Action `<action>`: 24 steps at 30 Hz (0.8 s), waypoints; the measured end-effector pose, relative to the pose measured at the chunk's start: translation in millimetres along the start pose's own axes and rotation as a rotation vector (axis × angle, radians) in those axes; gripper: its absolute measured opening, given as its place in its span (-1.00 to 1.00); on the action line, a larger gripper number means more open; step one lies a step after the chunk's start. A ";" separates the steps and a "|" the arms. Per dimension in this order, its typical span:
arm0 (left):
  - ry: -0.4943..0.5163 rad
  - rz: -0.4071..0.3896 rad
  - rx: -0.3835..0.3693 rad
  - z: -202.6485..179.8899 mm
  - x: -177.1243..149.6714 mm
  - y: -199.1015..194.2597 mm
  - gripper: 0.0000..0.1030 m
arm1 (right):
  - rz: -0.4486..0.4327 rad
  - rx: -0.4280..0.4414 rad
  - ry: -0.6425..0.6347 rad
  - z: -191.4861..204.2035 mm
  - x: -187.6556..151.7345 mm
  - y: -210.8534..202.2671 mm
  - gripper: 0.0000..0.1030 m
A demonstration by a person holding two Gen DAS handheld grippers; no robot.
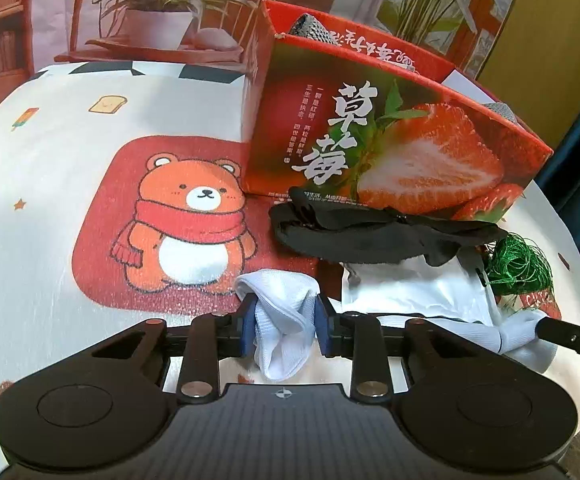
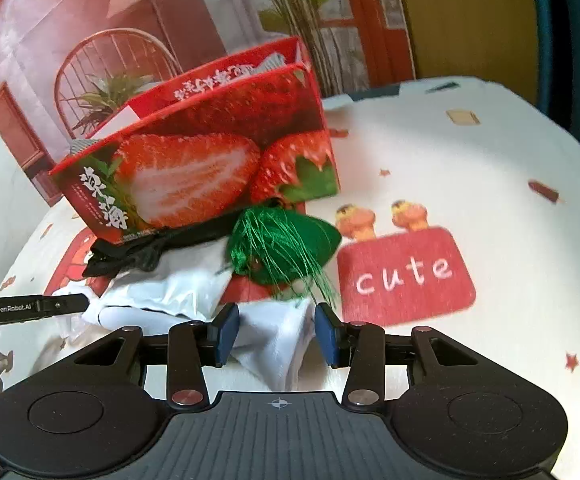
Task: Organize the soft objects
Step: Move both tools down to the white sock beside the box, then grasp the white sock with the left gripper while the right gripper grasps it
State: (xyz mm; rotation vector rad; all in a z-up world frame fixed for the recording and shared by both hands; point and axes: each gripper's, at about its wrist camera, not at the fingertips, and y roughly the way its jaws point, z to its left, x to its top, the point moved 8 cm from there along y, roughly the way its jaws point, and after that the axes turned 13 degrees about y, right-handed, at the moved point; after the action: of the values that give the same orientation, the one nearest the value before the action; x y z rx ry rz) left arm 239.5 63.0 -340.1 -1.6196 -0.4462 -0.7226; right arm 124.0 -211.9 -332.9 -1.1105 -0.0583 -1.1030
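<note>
My left gripper (image 1: 284, 328) is shut on one end of a white sock (image 1: 286, 320). The sock stretches right, and its other end (image 2: 274, 340) lies between the pads of my right gripper (image 2: 276, 334), whose jaws stand a little apart around it. The right gripper's finger (image 1: 570, 338) shows at the sock's far end in the left view. A black sock (image 1: 370, 232), a white cloth (image 1: 410, 288) and a green tassel ball (image 2: 282, 244) lie in front of the strawberry box (image 1: 390, 136). Grey fabric (image 1: 310, 28) sticks out of the box.
The table has a white cloth (image 1: 70, 120) with a bear print (image 1: 194, 220) and a red "cute" patch (image 2: 406, 276). A printed backdrop with plants stands behind. The box (image 2: 210, 152) sits at the back middle of the table.
</note>
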 end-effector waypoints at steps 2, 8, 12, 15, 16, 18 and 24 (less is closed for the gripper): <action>-0.002 0.003 0.001 -0.7 -2.8 -1.4 -0.41 | 0.010 0.003 0.003 -1.0 -2.2 0.8 -0.23; -0.013 0.003 0.004 1.9 -15.0 -9.5 -0.42 | 0.040 0.014 0.011 -0.3 -13.8 4.7 -0.23; -0.024 0.004 0.011 5.6 -18.8 -12.6 -0.42 | 0.045 0.024 0.006 3.2 -18.6 5.4 -0.23; -0.032 0.005 0.018 9.7 -20.7 -14.6 -0.42 | 0.039 0.039 -0.001 7.5 -18.9 4.8 -0.23; -0.036 0.005 0.021 11.4 -21.3 -15.3 -0.42 | 0.037 0.044 -0.003 8.9 -18.9 4.6 -0.23; -0.051 0.003 0.028 16.7 -22.2 -17.0 -0.42 | 0.035 0.054 -0.009 12.0 -19.3 4.0 -0.23; -0.106 -0.009 0.051 35.6 -26.0 -21.3 -0.42 | 0.036 0.079 -0.033 22.0 -20.6 1.1 -0.23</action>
State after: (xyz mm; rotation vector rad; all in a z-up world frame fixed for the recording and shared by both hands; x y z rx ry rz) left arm 213.9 104.5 -344.1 -1.6138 -0.5446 -0.6290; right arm 124.6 -181.7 -333.7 -1.0555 -0.1062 -1.0415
